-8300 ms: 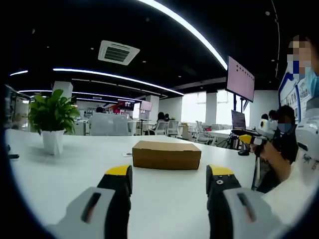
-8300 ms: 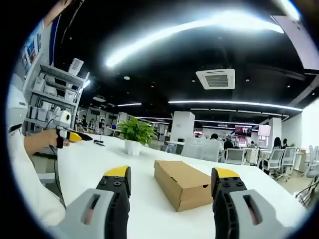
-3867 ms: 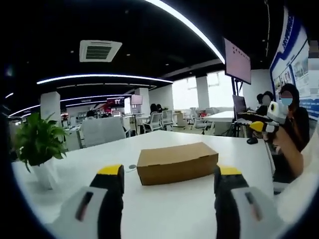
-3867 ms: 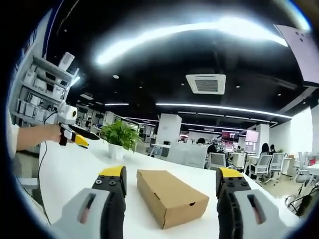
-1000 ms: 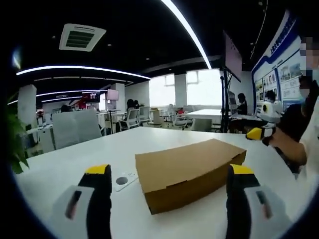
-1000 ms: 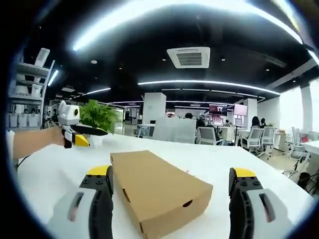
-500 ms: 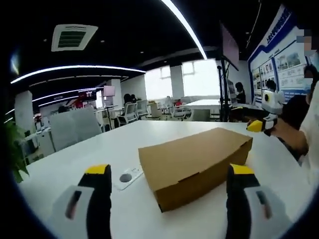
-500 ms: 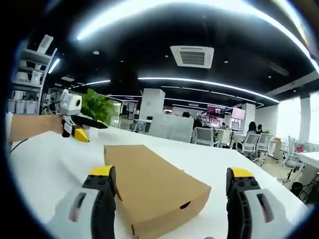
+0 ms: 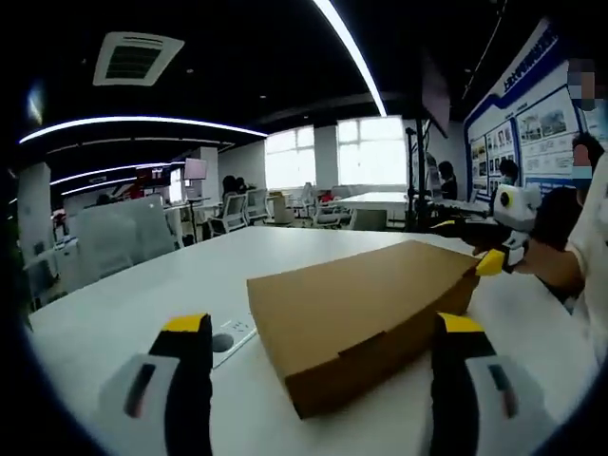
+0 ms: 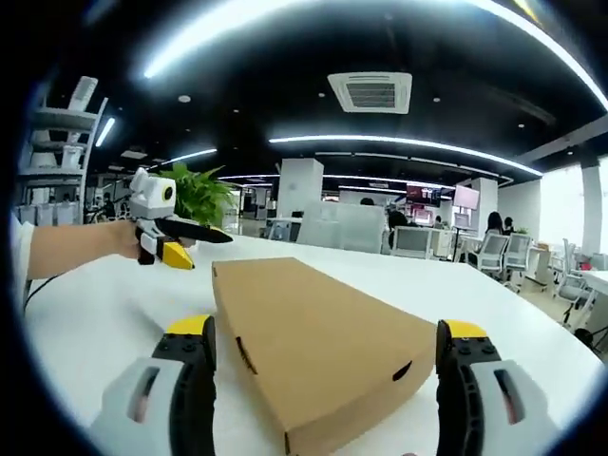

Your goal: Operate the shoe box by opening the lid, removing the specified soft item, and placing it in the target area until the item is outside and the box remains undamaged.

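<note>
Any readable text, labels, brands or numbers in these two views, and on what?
None can be read.
Wall poster board, blue and white: print too small and blurred.
Cardboard shoe box: plain brown, lid shut, no printing visible.
Distant screens: lit, too blurred to read.

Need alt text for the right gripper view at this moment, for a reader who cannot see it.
A closed brown cardboard shoe box lies on a white table, between the open jaws of the right hand-held gripper. The left hand-held gripper hovers near the box's far left corner, with a potted plant behind it.
</note>
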A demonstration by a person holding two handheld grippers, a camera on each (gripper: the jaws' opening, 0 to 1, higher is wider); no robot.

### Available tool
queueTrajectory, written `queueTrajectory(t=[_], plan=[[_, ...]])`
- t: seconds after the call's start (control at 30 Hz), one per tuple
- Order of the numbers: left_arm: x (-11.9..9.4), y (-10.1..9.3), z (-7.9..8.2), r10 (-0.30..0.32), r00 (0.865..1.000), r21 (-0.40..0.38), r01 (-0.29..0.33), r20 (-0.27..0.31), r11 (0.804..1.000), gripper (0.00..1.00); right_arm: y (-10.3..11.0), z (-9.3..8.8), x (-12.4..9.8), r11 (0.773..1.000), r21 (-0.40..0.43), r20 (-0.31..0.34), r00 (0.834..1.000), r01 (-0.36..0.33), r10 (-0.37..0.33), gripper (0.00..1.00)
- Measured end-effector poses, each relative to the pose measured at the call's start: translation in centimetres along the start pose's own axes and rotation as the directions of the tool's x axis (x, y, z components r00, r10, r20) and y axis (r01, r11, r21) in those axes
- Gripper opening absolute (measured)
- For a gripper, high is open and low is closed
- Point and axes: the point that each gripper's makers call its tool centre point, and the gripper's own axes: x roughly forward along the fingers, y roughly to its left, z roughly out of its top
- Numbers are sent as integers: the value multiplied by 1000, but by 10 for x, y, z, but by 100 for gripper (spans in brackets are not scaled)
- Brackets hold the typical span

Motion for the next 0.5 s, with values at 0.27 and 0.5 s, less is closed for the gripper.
queueTrajectory(t=[0.27,0.5], plan=[[13,8,-15,-14,1000,-27,14,-5,1000,99,1,-6,-2,999,-44,24,1000,-3,4,94],[24,2,-33,-40,999,-51,39,-10,998,99,-2,-26,-4,1000,-21,-32,999,9,-9,100]])
